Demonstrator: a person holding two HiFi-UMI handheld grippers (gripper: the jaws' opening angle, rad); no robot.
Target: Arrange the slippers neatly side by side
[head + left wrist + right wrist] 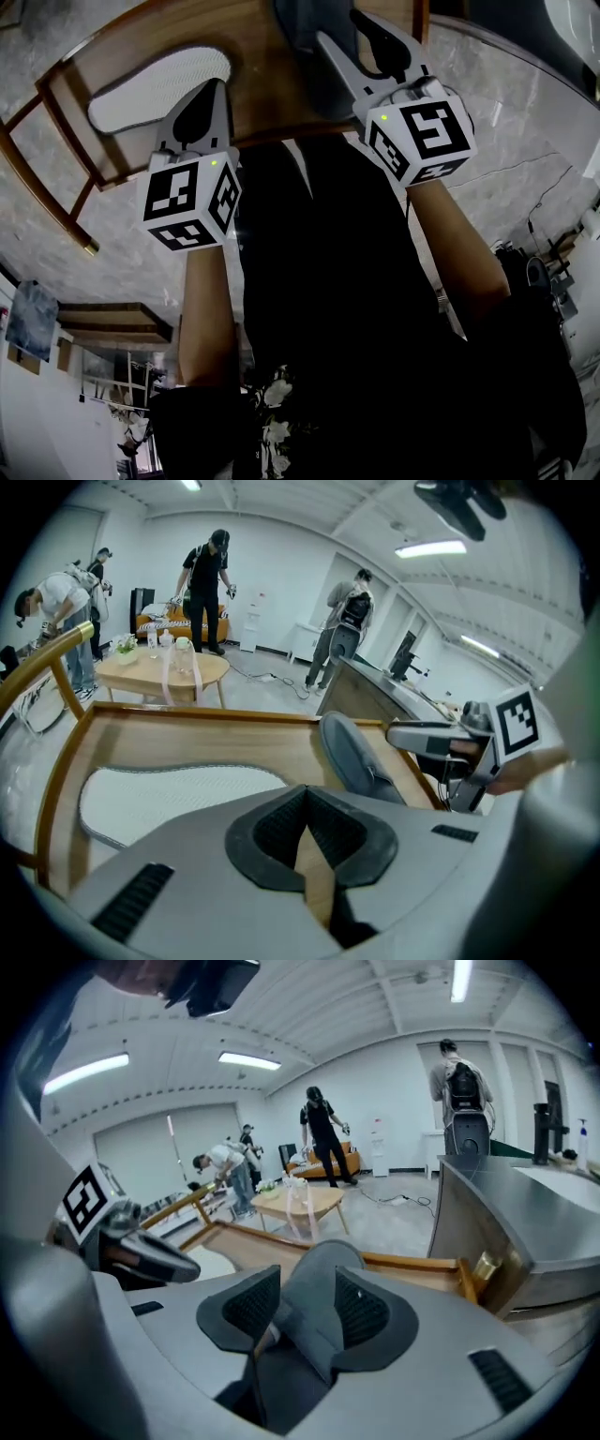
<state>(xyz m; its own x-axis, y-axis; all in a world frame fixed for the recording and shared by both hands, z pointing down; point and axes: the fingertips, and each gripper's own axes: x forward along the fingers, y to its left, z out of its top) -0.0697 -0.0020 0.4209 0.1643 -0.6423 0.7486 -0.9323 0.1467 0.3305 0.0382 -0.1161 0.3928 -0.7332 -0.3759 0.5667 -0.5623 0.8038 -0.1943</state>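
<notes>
Left tongs (305,808): fill the lower frame of the left gripper view, clenched on nothing, with bare wood showing through the slit.
Right tongs (305,1283): spread wide around the grey slipper (352,757); the pads look released rather than pinching.
Grey slipper: right of centre in the left gripper view, tipped up on edge on the wooden worktop (187,738).
White slipper (178,794): lies flat, left of centre, apart from the grey one.
Step in hand: probably setting grey beside white. It should be laid flat and parallel, toes level, and the tongs drawn straight back so nothing drags.
</notes>
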